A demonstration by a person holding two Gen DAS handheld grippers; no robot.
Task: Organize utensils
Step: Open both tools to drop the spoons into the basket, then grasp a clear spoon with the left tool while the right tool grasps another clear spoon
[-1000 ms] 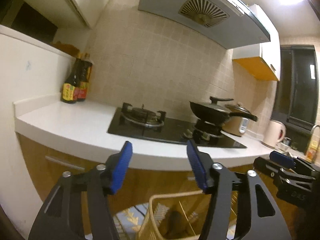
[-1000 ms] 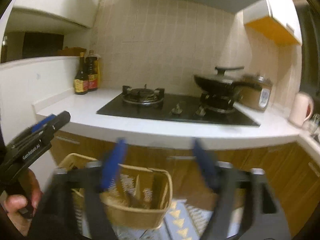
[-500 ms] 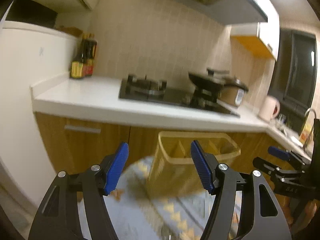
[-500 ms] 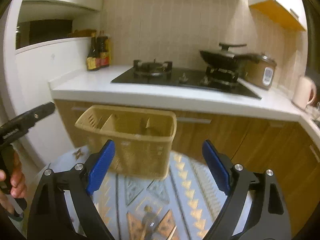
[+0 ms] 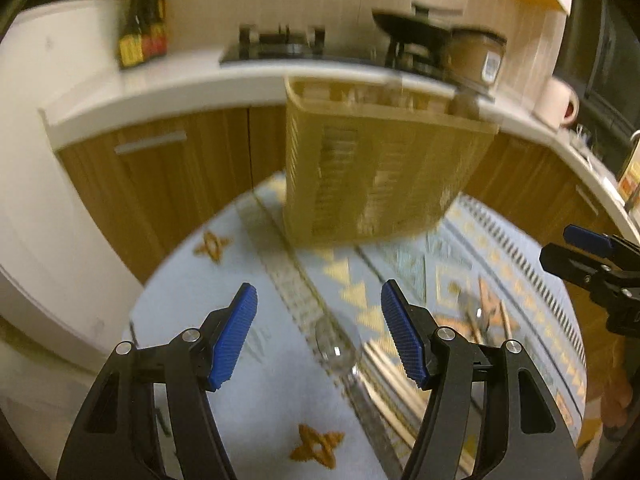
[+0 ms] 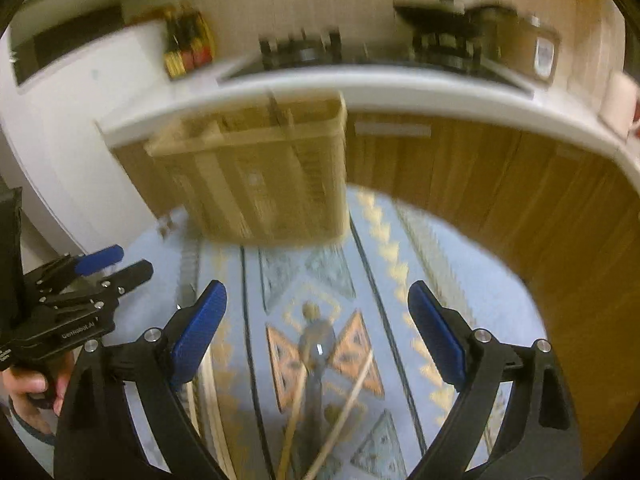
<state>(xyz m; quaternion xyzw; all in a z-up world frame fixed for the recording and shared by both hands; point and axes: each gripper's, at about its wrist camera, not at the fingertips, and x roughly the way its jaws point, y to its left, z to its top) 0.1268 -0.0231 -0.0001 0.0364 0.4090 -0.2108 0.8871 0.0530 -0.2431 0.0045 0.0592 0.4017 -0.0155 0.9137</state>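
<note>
**Both grippers open over the patterned cloth, nothing held**

Left gripper (image 5: 318, 336): black frame, blue ribbed pads, jaws apart, nothing between them. Angled down at the light-blue cloth with yellow and orange geometric print (image 5: 248, 364). In its own view a clear, shiny utensil (image 5: 334, 346), blurred and type unreadable, lies on the cloth between the pads, with thin pale wooden chopsticks (image 5: 394, 380) running off toward 5 o'clock. No contact with either.

Right gripper (image 6: 316, 334): same build, jaws have just been opening and now stand wide, empty. In its view a grey metal spoon (image 6: 316, 344) lies on the cloth straight ahead between the pads, bowl toward 12 o'clock, handle toward 6. Pale chopsticks (image 6: 352, 392) cross over the handle area toward 6 o'clock. Pads clear of both.

Tan slatted plastic utensil basket with inner dividers (image 6: 260, 184) stands upright on the cloth at 12 o'clock from both grippers, well beyond the utensils, in front of the wooden cabinet fronts (image 6: 480, 184). Contents unreadable through blur.

Left gripper shows at 9 o'clock in the right view, a person's hand (image 6: 28, 386) on its handle. Right gripper shows at 3 o'clock in the left view.

White countertop (image 5: 160, 88) behind the basket carries dark sauce bottles (image 5: 142, 36) and a black gas hob (image 5: 276, 44).
</note>
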